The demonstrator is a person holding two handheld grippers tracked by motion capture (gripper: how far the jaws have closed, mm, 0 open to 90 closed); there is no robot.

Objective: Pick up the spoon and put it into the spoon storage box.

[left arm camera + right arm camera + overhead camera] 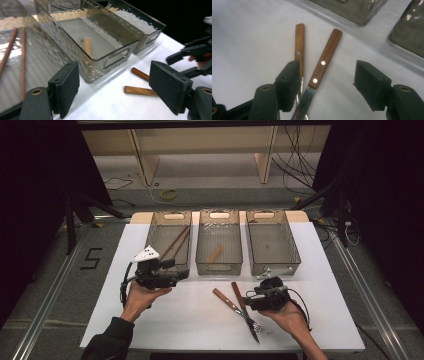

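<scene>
A wooden-handled knife (238, 296) and a wooden-handled fork (226, 300) lie crossed on the white table (190, 320). My right gripper (250, 300) hovers just right of them, open. In the right gripper view the knife handle (325, 58) lies between the spread jaws of the right gripper (329, 83), untouched, with the fork handle (299, 42) beside the left pad. My left gripper (179, 270) is open at the front of the left bin (186, 268). In the left gripper view the left gripper (117, 87) holds nothing, and both handles (140, 90) lie on the table ahead.
Three clear grey bins stand in a row at the back. The left bin holds two brown chopsticks (176, 241), the middle bin (218, 266) a short wooden piece (215, 254), and the right bin (274, 267) looks bare. A small metal item (272, 271) lies at its front.
</scene>
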